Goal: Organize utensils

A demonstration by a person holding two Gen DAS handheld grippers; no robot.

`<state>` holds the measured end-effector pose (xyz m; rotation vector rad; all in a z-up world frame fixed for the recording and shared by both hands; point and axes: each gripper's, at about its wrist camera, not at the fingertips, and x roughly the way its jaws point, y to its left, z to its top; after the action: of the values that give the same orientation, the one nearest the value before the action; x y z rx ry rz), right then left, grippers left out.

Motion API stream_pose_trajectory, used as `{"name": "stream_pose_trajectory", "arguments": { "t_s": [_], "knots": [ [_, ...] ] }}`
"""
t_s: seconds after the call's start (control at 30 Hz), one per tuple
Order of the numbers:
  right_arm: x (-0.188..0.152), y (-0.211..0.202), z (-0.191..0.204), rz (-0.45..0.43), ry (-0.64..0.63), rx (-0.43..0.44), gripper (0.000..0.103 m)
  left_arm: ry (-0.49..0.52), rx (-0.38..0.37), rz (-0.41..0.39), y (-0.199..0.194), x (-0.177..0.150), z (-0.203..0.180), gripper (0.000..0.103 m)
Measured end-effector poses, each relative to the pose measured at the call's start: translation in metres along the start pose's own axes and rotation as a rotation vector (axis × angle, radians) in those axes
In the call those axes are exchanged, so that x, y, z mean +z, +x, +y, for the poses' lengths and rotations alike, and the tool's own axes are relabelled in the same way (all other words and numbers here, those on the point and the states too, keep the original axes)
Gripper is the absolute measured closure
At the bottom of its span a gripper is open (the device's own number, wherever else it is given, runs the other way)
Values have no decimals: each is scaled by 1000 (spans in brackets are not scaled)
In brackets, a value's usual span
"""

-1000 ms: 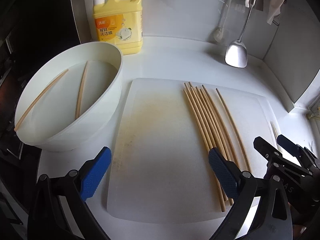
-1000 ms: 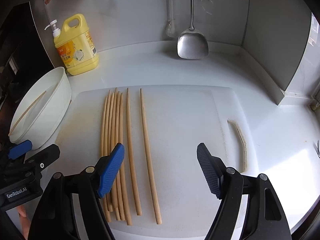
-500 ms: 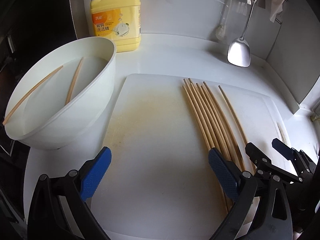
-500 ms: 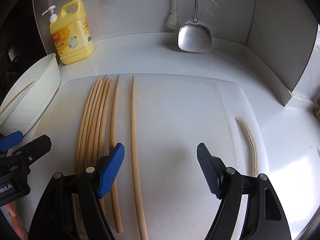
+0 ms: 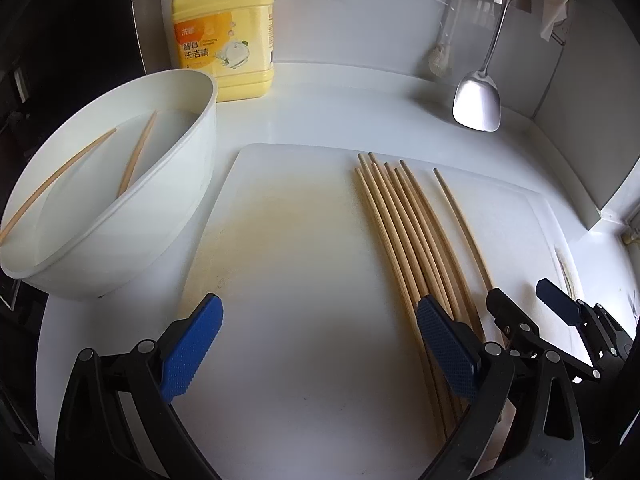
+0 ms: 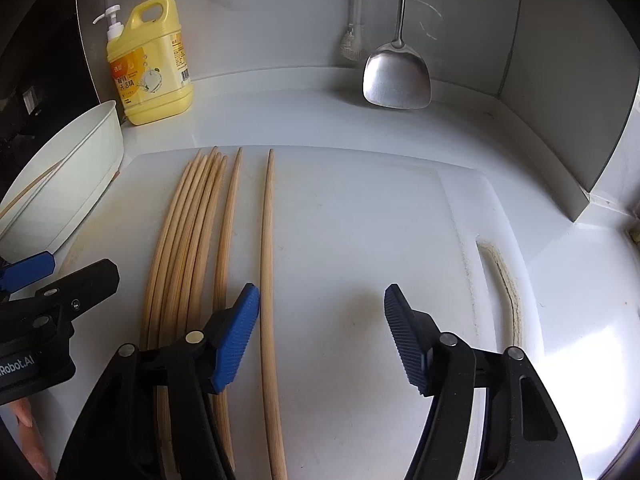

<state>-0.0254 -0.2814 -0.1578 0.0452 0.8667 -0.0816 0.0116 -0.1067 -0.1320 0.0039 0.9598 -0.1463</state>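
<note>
- The yellow detergent bottle (image 5: pixel 224 32), standing ahead and to the left of the left tool, has an orange label with white Chinese characters 餐具洗洁精; the smaller brand mark above them is too small to read
- The left tool (image 6: pixel 28 356), seen from the right wrist, bears "Robot.AI", its beginning cut off

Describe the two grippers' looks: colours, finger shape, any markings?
Both are alike: the left gripper and right gripper have black plastic linkage arms with silver rivets, and each finger ends in a flat blue pad with fine ridged texture. White lettering ending "Robot.AI" marks the left gripper's body in the right wrist view. No cables show.
</note>
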Motion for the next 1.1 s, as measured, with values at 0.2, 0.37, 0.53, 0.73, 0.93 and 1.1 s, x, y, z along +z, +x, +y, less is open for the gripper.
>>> {"name": "stream_pose_trajectory", "arguments": {
  "t_s": [0.2, 0.37, 0.53, 0.73, 0.93, 1.1],
  "knots": [
    [1, 0, -2, -6, 1, 1, 48, 16, 3, 13, 7, 0, -5, 7],
    [0, 0, -6, -5, 13, -3, 48, 25, 21, 25, 13, 1, -8, 7],
    [0, -1, -6, -6, 16, -2, 48, 27, 35, 34, 17, 2, -8, 7],
    [1, -1, -7, -3, 20, 5, 48, 19, 36, 41, 19, 0, -7, 7],
    [1, 0, -9, -3, 20, 6, 48, 31, 57, 38, 19, 2, -9, 6],
    [2, 0, -9, -3, 18, 7, 48, 27, 61, 42, 20, 2, -11, 6]
  ]
}}
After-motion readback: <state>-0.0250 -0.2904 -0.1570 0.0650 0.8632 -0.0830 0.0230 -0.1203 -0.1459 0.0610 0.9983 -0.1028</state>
